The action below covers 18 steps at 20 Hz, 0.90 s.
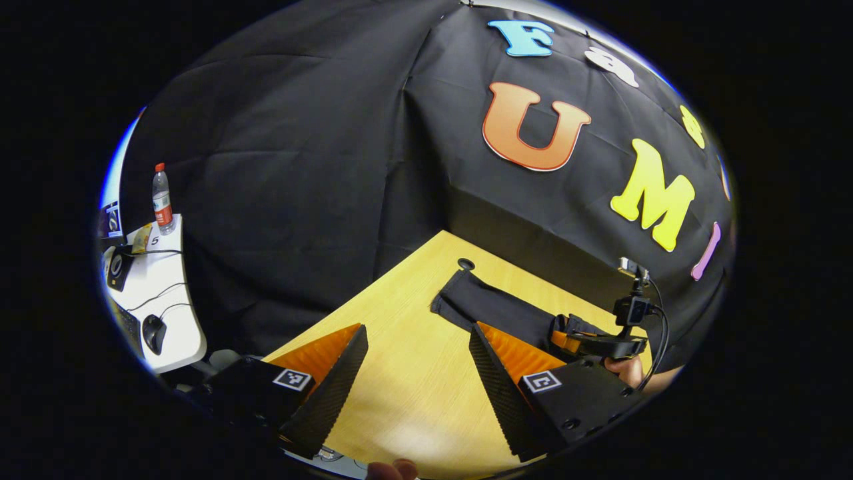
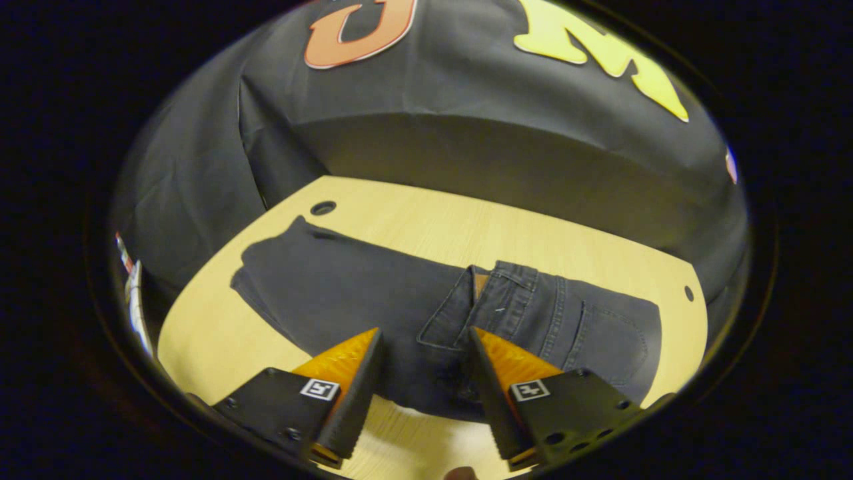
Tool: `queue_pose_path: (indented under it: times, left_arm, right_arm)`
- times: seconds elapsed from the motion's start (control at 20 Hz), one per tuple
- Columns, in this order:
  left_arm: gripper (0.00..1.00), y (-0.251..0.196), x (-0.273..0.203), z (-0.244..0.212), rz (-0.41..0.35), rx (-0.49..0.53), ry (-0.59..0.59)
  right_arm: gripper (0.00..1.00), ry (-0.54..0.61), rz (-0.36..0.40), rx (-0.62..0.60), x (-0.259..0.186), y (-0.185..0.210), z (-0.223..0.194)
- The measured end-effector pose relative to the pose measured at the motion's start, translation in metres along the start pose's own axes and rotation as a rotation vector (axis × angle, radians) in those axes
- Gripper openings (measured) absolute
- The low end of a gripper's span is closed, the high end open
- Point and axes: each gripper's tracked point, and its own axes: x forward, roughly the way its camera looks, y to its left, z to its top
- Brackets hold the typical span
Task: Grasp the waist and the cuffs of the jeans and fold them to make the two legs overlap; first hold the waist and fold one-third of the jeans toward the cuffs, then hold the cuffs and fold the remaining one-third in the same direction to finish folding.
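The table (image 2: 426,220) bore the jeans (image 2: 346,293) – legs overlapped, the waist (image 2: 506,300) already folded over toward the cuffs (image 2: 266,267). The cuff fold looked due next, calling for grips on the cuffs. The right gripper (image 2: 426,373) and the left gripper (image 1: 420,373) both gaped wide – holding nothing.

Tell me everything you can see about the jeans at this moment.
The jeans are dark grey denim, lying flat on the wooden table. The waist part is already folded over the legs, showing a back pocket and stitched seams. The cuffs end lies near a round hole in the table. The right gripper hangs open above the near edge, at the folded waist.
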Motion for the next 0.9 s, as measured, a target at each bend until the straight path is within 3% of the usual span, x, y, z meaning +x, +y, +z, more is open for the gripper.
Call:
queue_pose_path:
  times: [0.15, 0.3, 0.35, 0.45, 0.65, 0.75, 0.8, 0.9]
  left_arm:
    - [0.99, -0.009, 0.021, -0.003, -0.040, -0.041, 0.024]
    - [0.99, -0.021, 0.048, -0.018, -0.102, -0.127, 0.087]
    - [0.99, -0.026, 0.058, -0.023, -0.123, -0.173, 0.108]
    - [0.99, -0.035, 0.079, -0.033, -0.171, -0.306, 0.160]
    - [0.99, -0.060, 0.132, -0.064, -0.239, -0.549, 0.293]
    - [0.99, -0.067, 0.158, -0.068, -0.255, -0.700, 0.336]
    - [1.00, -0.067, 0.173, -0.070, -0.248, -0.745, 0.343]
    - [0.99, -0.065, 0.194, -0.075, -0.232, -0.795, 0.348]
  right_arm:
    - [0.98, -0.042, 0.031, 0.039, -0.046, -0.010, 0.018]
    - [0.98, -0.059, 0.042, 0.078, -0.097, -0.028, 0.027]
    - [0.95, -0.060, 0.052, 0.088, -0.116, -0.035, 0.028]
    - [1.00, -0.077, 0.049, 0.088, -0.155, -0.060, 0.033]
    - [0.95, -0.110, -0.025, 0.076, -0.221, -0.122, 0.037]
    - [0.98, -0.118, -0.078, 0.107, -0.243, -0.151, 0.033]
    - [0.95, -0.119, -0.111, 0.122, -0.253, -0.169, 0.028]
    - [0.98, -0.113, -0.162, 0.158, -0.270, -0.194, 0.015]
